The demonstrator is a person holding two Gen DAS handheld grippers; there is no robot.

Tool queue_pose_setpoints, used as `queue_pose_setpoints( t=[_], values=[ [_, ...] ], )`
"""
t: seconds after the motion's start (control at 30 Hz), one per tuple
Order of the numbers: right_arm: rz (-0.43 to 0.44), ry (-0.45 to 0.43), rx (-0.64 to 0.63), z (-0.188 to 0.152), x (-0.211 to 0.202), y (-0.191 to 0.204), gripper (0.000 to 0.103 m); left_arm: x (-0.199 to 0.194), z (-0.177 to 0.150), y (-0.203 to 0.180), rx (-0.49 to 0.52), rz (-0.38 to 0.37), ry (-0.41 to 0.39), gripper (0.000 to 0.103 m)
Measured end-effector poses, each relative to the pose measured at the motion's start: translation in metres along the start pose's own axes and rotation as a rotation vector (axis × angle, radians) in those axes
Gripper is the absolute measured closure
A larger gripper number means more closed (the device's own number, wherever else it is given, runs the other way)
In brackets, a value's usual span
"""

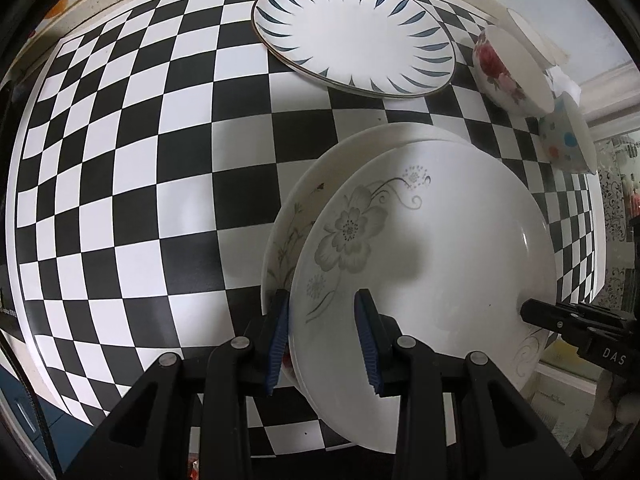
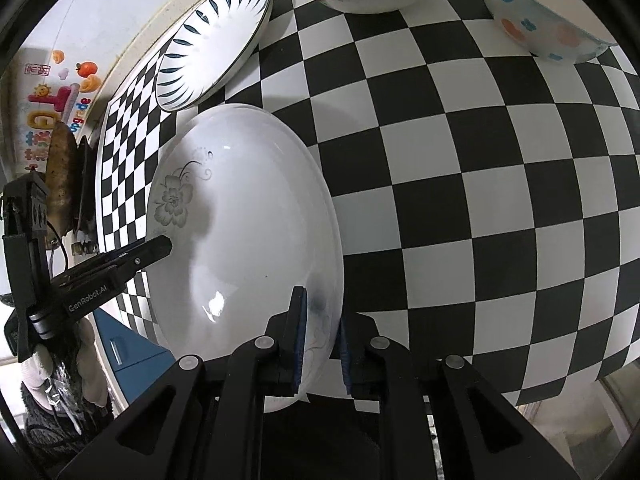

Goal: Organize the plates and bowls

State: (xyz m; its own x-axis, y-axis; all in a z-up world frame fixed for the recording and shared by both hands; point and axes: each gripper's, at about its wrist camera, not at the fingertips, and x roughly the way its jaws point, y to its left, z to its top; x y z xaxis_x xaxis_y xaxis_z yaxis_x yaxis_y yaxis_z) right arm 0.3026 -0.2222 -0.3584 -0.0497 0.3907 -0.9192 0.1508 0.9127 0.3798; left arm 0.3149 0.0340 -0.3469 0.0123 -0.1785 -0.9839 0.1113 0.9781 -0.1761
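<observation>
Left gripper clamps stacked plates; only its camera shows two

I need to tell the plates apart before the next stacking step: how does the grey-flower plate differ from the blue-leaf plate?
The grey-flower plate has one grey blossom spray near one edge; the blue-leaf plate has dark blue leaf strokes all around its rim. The grey-flower plate is clamped at opposite edges by the left gripper and right gripper, over another plate; the blue-leaf plate lies untouched on the checkered surface. Both are round with white centres.
</observation>
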Motion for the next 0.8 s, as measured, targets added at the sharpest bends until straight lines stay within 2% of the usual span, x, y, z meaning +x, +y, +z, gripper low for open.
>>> queue_pose_setpoints(
  t=[0.33,0.53,0.8],
  values=[
    [0.011,0.030,0.010,0.007,0.002,0.001,0.084,-0.003,0.004,0.018,-0.062,-0.062,0.026,0.073],
    [0.017,0.047,0.009,0.013,0.002,0.001,0.084,-0.008,-0.002,0.019,-0.067,-0.059,0.035,0.073],
    [0.008,0.072,-0.012,0.019,0.005,0.004,0.083,-0.014,-0.006,0.013,-0.040,0.001,0.047,0.073]
  ],
)
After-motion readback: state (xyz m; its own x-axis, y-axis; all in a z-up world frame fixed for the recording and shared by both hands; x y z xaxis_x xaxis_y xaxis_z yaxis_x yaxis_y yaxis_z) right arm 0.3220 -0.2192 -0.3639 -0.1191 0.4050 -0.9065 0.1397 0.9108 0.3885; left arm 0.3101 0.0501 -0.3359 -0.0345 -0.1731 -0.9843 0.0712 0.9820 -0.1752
